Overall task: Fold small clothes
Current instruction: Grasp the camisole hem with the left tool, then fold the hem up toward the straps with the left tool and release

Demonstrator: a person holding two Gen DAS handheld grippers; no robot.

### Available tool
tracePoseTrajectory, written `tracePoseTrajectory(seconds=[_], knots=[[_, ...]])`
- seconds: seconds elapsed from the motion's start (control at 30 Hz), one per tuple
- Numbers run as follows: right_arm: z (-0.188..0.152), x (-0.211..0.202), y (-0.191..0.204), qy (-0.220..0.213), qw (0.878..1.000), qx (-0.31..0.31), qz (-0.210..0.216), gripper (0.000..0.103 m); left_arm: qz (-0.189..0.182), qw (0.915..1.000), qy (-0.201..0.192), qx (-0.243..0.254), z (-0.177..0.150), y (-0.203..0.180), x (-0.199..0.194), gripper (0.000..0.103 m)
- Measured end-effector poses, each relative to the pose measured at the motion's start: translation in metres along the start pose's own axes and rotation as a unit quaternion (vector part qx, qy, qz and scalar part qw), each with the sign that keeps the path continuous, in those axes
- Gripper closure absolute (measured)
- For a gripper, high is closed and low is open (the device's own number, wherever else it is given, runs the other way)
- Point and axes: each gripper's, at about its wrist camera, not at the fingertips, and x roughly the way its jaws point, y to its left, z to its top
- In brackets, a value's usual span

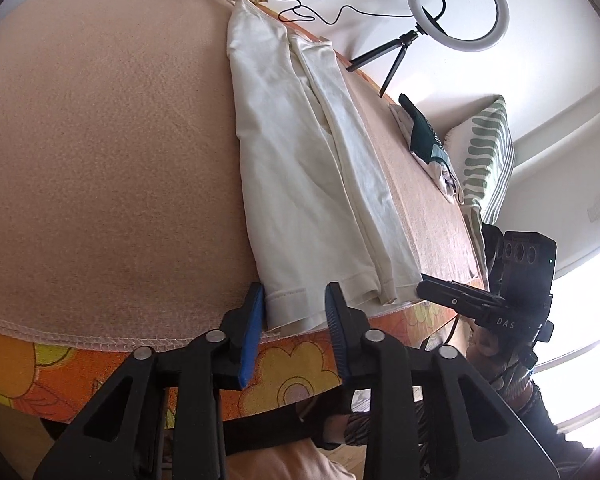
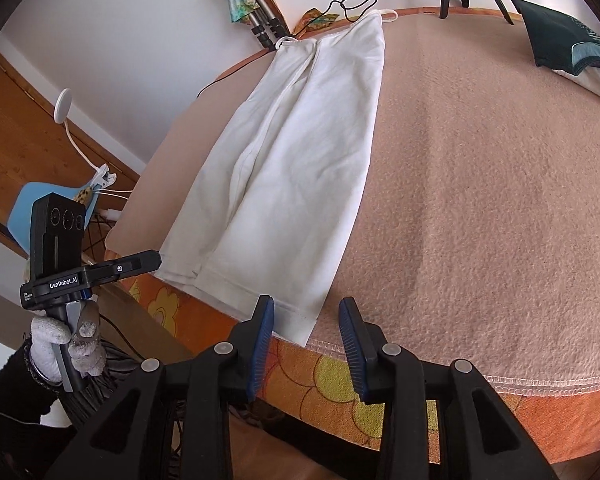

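A white strappy top [image 1: 300, 176] lies folded lengthwise into a long strip on the pink blanket [image 1: 100, 140], its hem at the near table edge. It also shows in the right wrist view [image 2: 292, 168]. My left gripper [image 1: 294, 320] is open, its blue pads on either side of the hem's left corner, not closed on it. My right gripper [image 2: 306, 336] is open, just in front of the hem's right corner. Each gripper shows in the other's view: the right one [image 1: 452, 292] and the left one [image 2: 140, 262].
A pile of folded clothes with a dark green one on top [image 1: 424, 136] sits at the table's right edge, also in the right wrist view [image 2: 568, 40]. A ring light on a tripod [image 1: 456, 8] stands at the back. A striped cushion [image 1: 488, 152] lies beyond the table.
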Motion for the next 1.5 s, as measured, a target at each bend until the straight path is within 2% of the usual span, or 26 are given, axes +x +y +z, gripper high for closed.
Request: tracePoseTrajectory(seconds=[0.03, 0.07, 0.13, 0.23, 0.3, 0.37, 0.57, 0.73, 0.93, 1.07, 1.27, 1.5], knots=[[0.0, 0.002, 0.002, 0.0, 1.0, -0.006, 0.001, 0.075, -0.003, 1.0, -0.002, 0.0, 0.0, 0.0, 0.0, 0.096], [0.0, 0.004, 0.003, 0.002, 1.0, -0.01, 0.004, 0.077, -0.005, 0.9999, -0.008, 0.004, 0.0, 0.0, -0.001, 0.098], [-0.002, 0.006, 0.005, 0.003, 1.0, -0.008, 0.012, 0.088, 0.001, 0.9997, -0.013, 0.019, 0.001, -0.005, -0.001, 0.099], [-0.002, 0.004, 0.0, 0.003, 1.0, 0.009, 0.026, 0.099, 0.005, 0.9987, -0.025, 0.044, -0.001, -0.014, -0.009, 0.099], [-0.004, -0.002, -0.002, -0.004, 0.999, 0.018, 0.04, 0.1, 0.01, 0.9976, -0.034, 0.06, -0.005, -0.019, -0.016, 0.099], [-0.005, -0.005, -0.001, -0.007, 0.999, 0.011, 0.036, 0.101, 0.015, 0.9974, -0.031, 0.063, -0.007, -0.017, -0.016, 0.099], [-0.008, 0.005, -0.006, 0.007, 0.999, 0.024, 0.04, 0.101, 0.015, 0.9992, -0.014, 0.034, -0.009, -0.001, -0.007, 0.099], [-0.003, 0.005, -0.014, 0.003, 0.995, 0.058, 0.079, 0.101, 0.0, 0.999, -0.022, 0.039, -0.004, -0.009, -0.013, 0.1], [0.006, -0.004, -0.017, -0.016, 0.989, 0.08, 0.122, 0.101, -0.023, 0.9991, -0.03, 0.022, 0.006, -0.012, -0.017, 0.1], [0.02, -0.011, -0.019, -0.036, 0.985, 0.092, 0.14, 0.101, -0.036, 0.9983, -0.044, 0.011, 0.021, -0.015, -0.024, 0.1], [0.056, -0.013, -0.023, -0.062, 0.983, 0.105, 0.141, 0.101, -0.037, 0.9962, -0.078, 0.005, 0.059, -0.017, -0.03, 0.1], [0.103, 0.008, -0.032, -0.072, 0.982, 0.119, 0.126, 0.101, -0.036, 0.9938, -0.103, -0.021, 0.103, -0.006, -0.015, 0.1]])
